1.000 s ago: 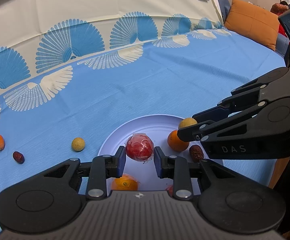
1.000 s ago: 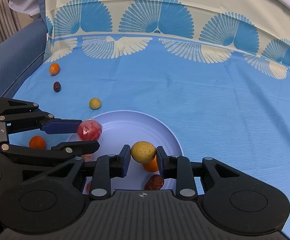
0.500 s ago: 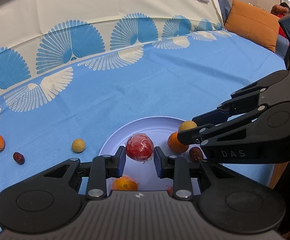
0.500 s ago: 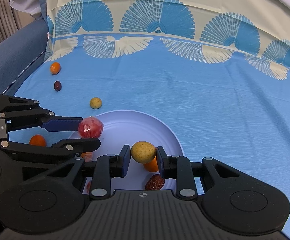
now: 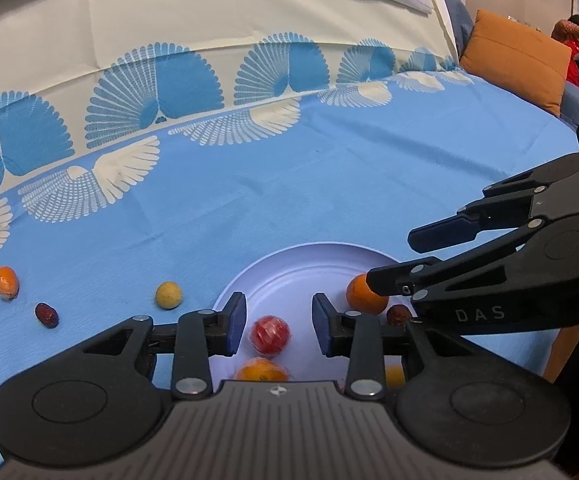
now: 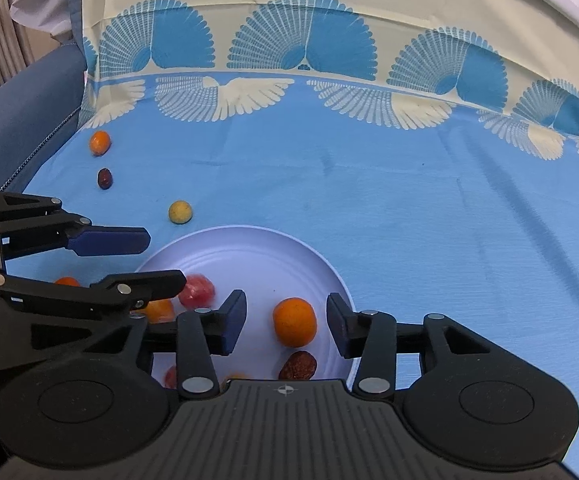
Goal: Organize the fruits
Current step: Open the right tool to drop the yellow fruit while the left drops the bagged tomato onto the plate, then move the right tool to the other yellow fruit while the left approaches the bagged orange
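A white plate (image 5: 309, 260) (image 6: 249, 248) sits on the blue cloth. My left gripper (image 5: 277, 318) is open above it, with a wrapped red fruit (image 5: 270, 335) (image 6: 197, 297) lying on the plate below its jaws. My right gripper (image 6: 285, 322) is open over an orange (image 6: 294, 322) (image 5: 363, 300) and a brown date (image 6: 299, 365) on the plate. A yellow fruit (image 5: 394, 376) lies low on the plate, mostly hidden. Another orange (image 5: 261, 370) sits at the plate's near edge.
On the cloth left of the plate lie a yellow round fruit (image 5: 168, 295) (image 6: 180, 212), a dark date (image 5: 46, 315) (image 6: 105, 178) and a small orange fruit (image 5: 6, 282) (image 6: 100, 142). An orange cushion (image 5: 513, 60) is at the far right.
Both grippers opened. The left one dropped the red fruit onto the plate; the right one released the yellow fruit, which fell out of its jaws.
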`<state>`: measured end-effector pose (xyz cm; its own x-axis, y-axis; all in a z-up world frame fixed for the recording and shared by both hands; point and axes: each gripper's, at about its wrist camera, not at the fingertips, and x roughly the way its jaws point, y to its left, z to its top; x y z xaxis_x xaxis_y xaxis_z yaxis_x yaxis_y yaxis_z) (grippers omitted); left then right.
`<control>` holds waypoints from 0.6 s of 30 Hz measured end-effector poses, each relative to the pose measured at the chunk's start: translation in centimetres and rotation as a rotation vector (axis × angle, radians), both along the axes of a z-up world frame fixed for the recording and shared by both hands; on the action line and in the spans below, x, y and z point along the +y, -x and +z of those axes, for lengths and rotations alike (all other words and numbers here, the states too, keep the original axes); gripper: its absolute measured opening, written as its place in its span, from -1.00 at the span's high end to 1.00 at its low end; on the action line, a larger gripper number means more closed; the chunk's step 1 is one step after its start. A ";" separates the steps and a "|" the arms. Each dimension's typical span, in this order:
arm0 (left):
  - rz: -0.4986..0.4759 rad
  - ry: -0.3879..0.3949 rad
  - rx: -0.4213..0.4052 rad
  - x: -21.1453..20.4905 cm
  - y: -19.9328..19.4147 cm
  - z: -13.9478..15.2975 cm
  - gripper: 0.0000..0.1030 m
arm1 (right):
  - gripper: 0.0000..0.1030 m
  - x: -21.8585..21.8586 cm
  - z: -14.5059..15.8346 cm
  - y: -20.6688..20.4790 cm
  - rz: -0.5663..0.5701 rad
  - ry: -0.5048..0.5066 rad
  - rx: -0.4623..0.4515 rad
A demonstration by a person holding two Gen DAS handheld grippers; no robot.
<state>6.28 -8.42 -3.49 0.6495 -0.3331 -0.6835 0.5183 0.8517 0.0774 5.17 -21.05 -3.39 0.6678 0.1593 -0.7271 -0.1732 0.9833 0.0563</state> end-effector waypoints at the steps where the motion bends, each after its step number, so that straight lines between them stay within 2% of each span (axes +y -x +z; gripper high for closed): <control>1: 0.002 0.004 0.001 0.1 -0.1 0.0 0.22 | 0.05 0.0 0.1 0.1 -0.001 0.002 -0.003; 4: 0.010 0.016 0.003 0.4 -0.2 0.2 0.22 | -0.03 -0.2 0.4 0.1 -0.010 0.005 -0.017; 9: 0.046 0.038 -0.001 1.1 -0.9 0.9 0.23 | -0.04 -0.5 0.9 0.1 -0.035 0.003 -0.040; 10: 0.060 0.044 -0.002 1.4 -1.1 1.1 0.37 | -0.04 -0.5 1.0 0.2 -0.041 0.002 -0.045; 11: 0.076 0.052 -0.004 1.8 -1.3 1.3 0.69 | -0.04 -0.6 1.1 0.1 -0.046 0.001 -0.050; 13: 0.122 0.077 -0.022 2.8 -1.9 2.0 0.95 | -0.04 -0.8 1.3 0.2 -0.056 -0.001 -0.064; 16: 0.172 0.116 -0.044 4.2 -2.7 3.0 1.00 | 0.00 -0.9 1.6 0.2 -0.067 -0.007 -0.083; 18: 0.212 0.136 -0.054 5.4 -3.4 3.6 1.00 | 0.33 -1.0 1.8 0.2 -0.072 -0.013 -0.102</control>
<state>9.65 -3.06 0.16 0.7491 -0.2716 -0.6042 0.3250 0.9455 -0.0221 4.99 -22.03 -1.55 0.7480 0.1176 -0.6532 -0.1078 0.9926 0.0552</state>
